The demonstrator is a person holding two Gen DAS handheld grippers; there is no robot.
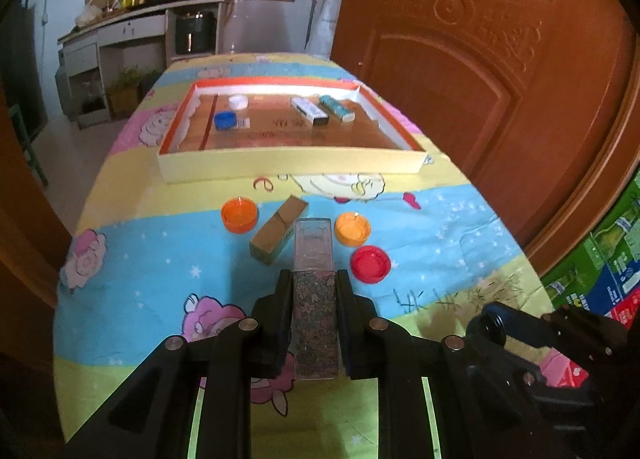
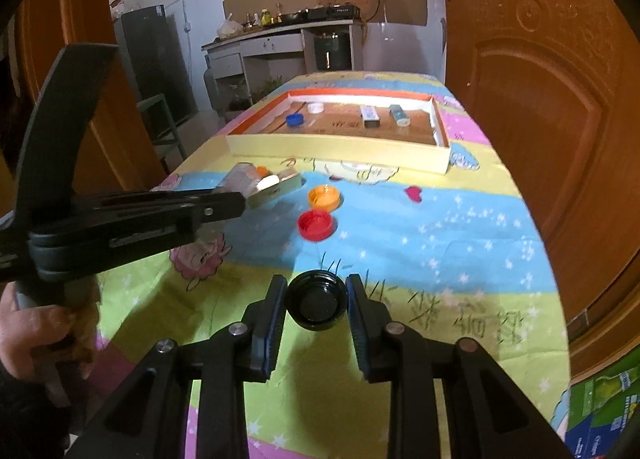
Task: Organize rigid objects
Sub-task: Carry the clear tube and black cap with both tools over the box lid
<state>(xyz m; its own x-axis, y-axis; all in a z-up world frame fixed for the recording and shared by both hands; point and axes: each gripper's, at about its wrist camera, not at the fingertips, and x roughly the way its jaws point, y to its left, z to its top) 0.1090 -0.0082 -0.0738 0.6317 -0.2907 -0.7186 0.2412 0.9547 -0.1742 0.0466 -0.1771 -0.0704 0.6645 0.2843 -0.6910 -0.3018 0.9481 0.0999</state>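
My left gripper (image 1: 314, 279) is shut on a clear oblong box with a flowered filling (image 1: 314, 251), held above the tablecloth. My right gripper (image 2: 316, 287) is shut on a black bottle cap (image 2: 316, 301), its hollow side facing the camera. Ahead on the cloth lie two orange caps (image 1: 239, 215) (image 1: 352, 229), a red cap (image 1: 371, 263) and a tan cardboard box (image 1: 279, 229). Farther back stands a shallow cream tray (image 1: 288, 167) holding a blue cap (image 1: 225, 119), a white cap (image 1: 238, 101), a white box (image 1: 309, 111) and a teal box (image 1: 337, 107).
The table wears a bright cartoon cloth (image 2: 420, 227). A brown wooden door (image 1: 500, 79) stands close on the right. A person's hand (image 2: 32, 331) grips the left tool's handle. Coloured cartons (image 1: 600, 271) sit low at the right; a kitchen counter (image 1: 132, 15) is far behind.
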